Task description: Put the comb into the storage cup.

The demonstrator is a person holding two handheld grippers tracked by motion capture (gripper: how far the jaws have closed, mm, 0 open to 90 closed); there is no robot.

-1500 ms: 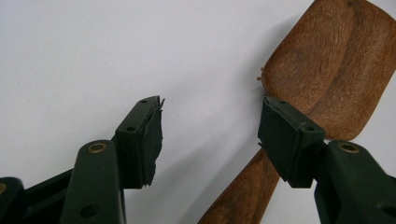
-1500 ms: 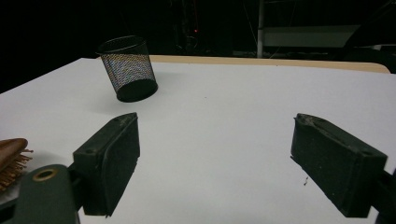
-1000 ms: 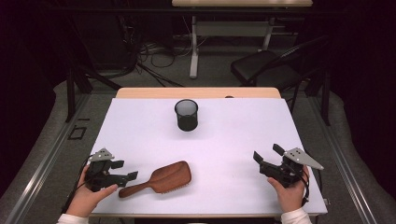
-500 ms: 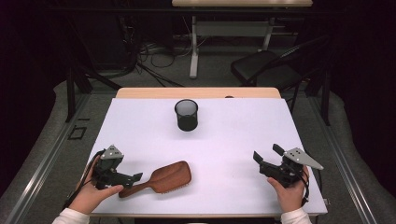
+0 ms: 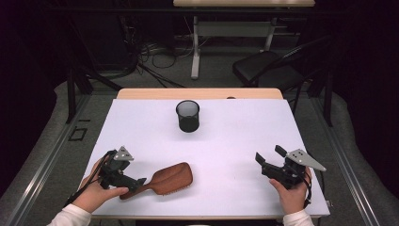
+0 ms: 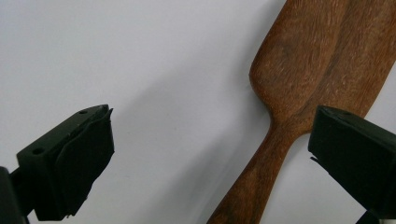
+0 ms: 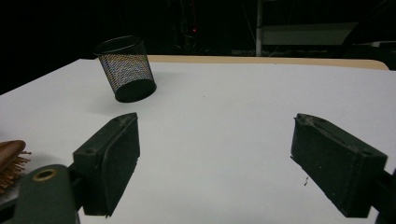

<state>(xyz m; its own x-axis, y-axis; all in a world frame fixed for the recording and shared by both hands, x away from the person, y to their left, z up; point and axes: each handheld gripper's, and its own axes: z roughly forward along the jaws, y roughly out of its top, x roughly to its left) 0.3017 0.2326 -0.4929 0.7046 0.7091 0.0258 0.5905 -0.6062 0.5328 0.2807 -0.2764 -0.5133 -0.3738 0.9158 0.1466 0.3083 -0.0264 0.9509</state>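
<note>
At the near edge of the table (image 5: pixel 221 136) the person's left hand brings the left gripper (image 5: pixel 136 181) up to the handle end of the wooden hairbrush (image 5: pixel 167 179), which lies flat on the white top near the front left, bristles down, its paddle pointing toward the table's middle. The jaws have just been opening and now stand wide apart; in the left gripper view the handle (image 6: pixel 261 172) runs up between them but sits hard against the right-hand jaw, with a broad gap of bare table on the other side, and no pad presses on it. To my eye the step in hand is taking hold of that handle, and the thing to get right is centring: the gripper would do well to shift sideways until the narrow neck lies midway between the pads, then come low enough for both pads to meet the wood squarely before closing, or else the brush is likely to be pushed askew or pinched on one edge. Over at the front right, the right gripper (image 5: pixel 268 162) rests in the other hand with its jaws parted on nothing, well apart from the brush. Farther back, near the middle of the far side, the black mesh cup (image 5: pixel 187 116) stands upright and alone.
</note>
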